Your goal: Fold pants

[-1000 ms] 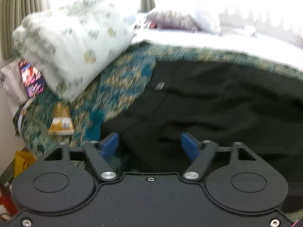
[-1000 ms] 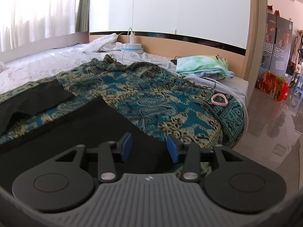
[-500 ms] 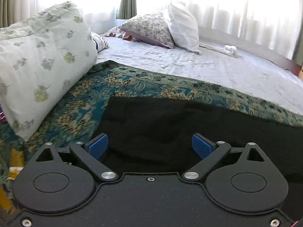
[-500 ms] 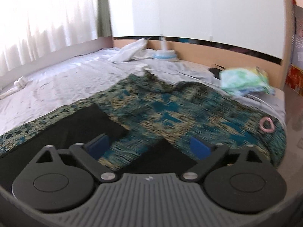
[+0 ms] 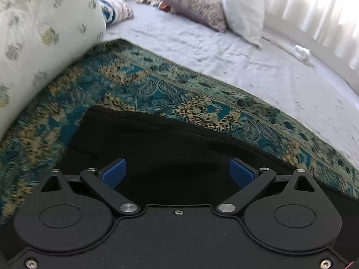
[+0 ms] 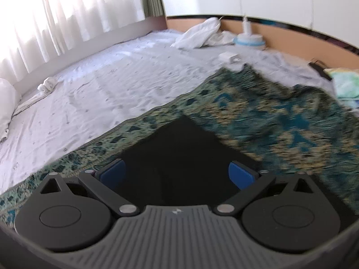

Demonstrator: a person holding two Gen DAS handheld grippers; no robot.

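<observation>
Black pants (image 5: pixel 170 143) lie flat on a teal and gold patterned blanket (image 5: pixel 143 87) on the bed. My left gripper (image 5: pixel 178 172) is open, its blue pads wide apart just above the pants near their far edge. In the right wrist view a pointed corner of the pants (image 6: pixel 181 148) lies on the same blanket (image 6: pixel 280 121). My right gripper (image 6: pixel 177 172) is open and empty, its pads on either side of that corner, above the cloth.
A large floral pillow (image 5: pixel 40 33) lies at the left, more pillows (image 5: pixel 224 6) at the head. A white sheet (image 6: pixel 94 85) covers the far half of the bed. A crumpled white cloth (image 6: pixel 202 33), a round white device (image 6: pixel 248 39) and a green folded cloth (image 6: pixel 345 83) lie near the wooden board.
Both grippers have opened wider and moved forward over the pants toward the far side of the bed. Both views have tilted down onto the cloth.
</observation>
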